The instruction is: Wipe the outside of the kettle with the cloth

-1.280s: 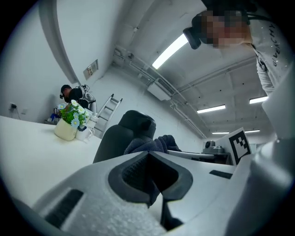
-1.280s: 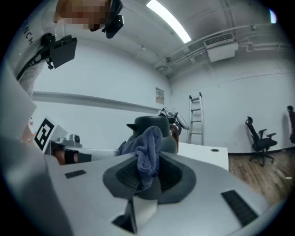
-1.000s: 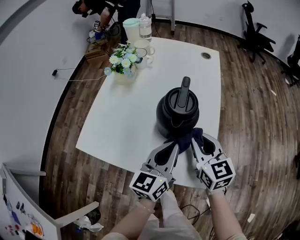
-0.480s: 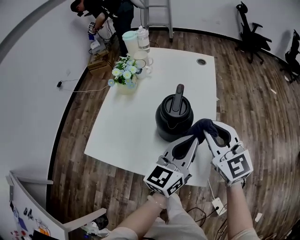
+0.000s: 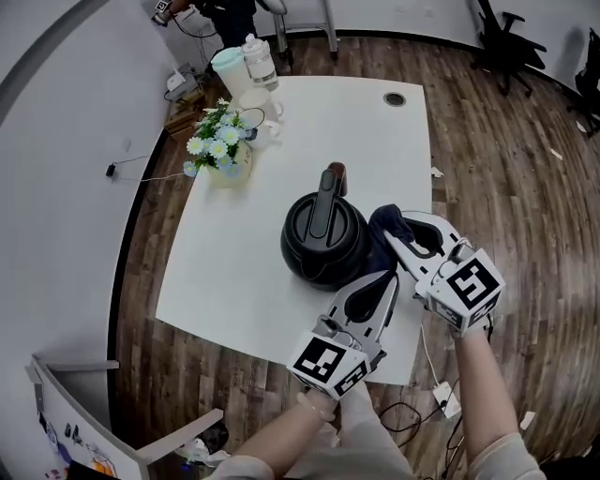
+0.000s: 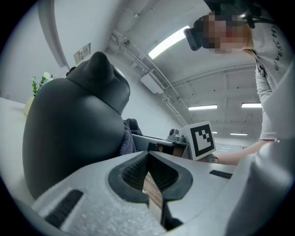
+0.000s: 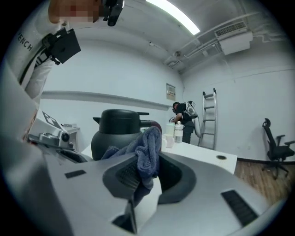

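Observation:
A black kettle [image 5: 322,236] stands on the white table [image 5: 244,244], its handle pointing away from me. My right gripper [image 5: 392,240] is shut on a dark blue cloth [image 5: 384,228], which lies against the kettle's right side. In the right gripper view the cloth [image 7: 148,146] bunches up between the jaws, with the kettle [image 7: 117,131] just behind it. My left gripper [image 5: 390,278] sits below the cloth, near the kettle's near right side, shut with nothing in it. The left gripper view has the kettle [image 6: 73,133] looming close at the left and the cloth [image 6: 129,138] behind it.
A vase of flowers [image 5: 214,150] stands at the table's left edge. A jug and a bottle [image 5: 246,64] and cups [image 5: 258,98] are at the far corner. A cable hole [image 5: 395,98] is at the far right. A person [image 5: 211,9] stands beyond the table.
The right gripper has carried the cloth from the kettle's near side round to its right side. The left gripper stayed shut, close by the kettle's near right.

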A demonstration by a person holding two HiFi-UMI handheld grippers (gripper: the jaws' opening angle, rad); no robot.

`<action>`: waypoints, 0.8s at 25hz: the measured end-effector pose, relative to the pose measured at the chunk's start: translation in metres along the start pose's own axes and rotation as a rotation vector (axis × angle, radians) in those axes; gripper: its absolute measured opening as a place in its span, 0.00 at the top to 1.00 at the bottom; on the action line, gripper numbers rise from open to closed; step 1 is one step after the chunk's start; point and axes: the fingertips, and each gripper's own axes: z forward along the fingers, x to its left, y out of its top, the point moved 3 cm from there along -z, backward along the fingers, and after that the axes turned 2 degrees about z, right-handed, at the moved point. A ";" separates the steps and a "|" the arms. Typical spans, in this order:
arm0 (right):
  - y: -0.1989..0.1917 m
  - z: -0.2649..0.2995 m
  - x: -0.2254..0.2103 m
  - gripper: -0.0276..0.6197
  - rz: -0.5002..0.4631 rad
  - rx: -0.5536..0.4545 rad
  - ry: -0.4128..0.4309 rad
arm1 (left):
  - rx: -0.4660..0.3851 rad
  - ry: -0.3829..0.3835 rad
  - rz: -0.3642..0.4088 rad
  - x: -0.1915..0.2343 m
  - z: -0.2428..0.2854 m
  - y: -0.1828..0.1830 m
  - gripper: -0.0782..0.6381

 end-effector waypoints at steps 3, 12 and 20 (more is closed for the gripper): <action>-0.033 0.008 -0.004 0.87 0.052 0.076 0.004 | 0.020 0.018 -0.009 0.007 -0.002 -0.013 0.88; -0.081 0.012 -0.004 0.87 0.127 0.205 -0.125 | 0.049 0.019 -0.030 0.021 -0.008 -0.033 0.88; 0.110 -0.067 0.015 0.87 -0.140 -0.196 -0.366 | 0.020 0.208 0.085 0.053 -0.108 0.041 0.88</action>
